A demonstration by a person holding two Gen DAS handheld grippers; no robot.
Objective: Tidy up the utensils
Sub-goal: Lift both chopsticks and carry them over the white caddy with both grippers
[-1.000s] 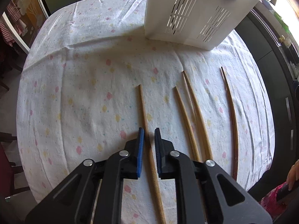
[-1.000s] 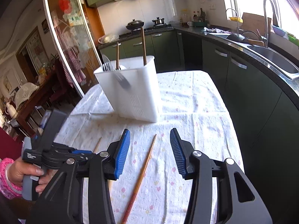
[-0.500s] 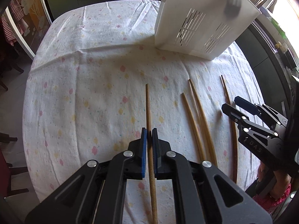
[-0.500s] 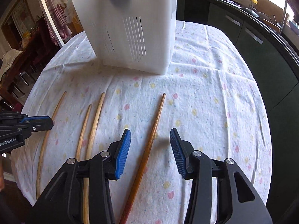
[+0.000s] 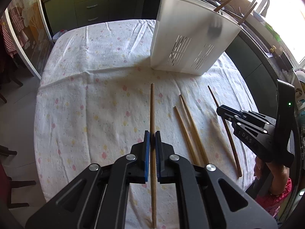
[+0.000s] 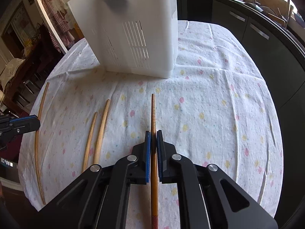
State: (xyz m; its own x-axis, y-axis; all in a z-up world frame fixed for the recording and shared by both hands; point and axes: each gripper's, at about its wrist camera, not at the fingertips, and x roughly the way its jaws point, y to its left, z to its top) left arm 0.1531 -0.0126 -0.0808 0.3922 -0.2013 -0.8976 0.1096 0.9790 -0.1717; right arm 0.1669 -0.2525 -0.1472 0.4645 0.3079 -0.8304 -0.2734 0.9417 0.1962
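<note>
My left gripper (image 5: pixel 152 133) is shut on a plain wooden chopstick (image 5: pixel 152 110) that points toward the white slotted utensil holder (image 5: pixel 188 38). My right gripper (image 6: pixel 153 133) is shut on a darker ridged chopstick (image 6: pixel 153 110) with a red end; it also shows at the right in the left wrist view (image 5: pixel 221 108). Two pale chopsticks (image 5: pixel 188 126) lie side by side on the cloth between the grippers. The holder (image 6: pixel 133 34) stands at the far side with several utensils in it.
The round table has a white flowered cloth (image 5: pixel 91 99). Dark green kitchen cabinets (image 5: pixel 85 5) and a counter with a sink (image 6: pixel 266 11) run behind. A glass door (image 5: pixel 22 38) stands at the left. The table edge drops off close on both sides.
My right gripper has closed on the dark chopstick, having been open half a second ago. My left gripper has closed on the plain chopstick, and its view has tilted up toward the holder.
</note>
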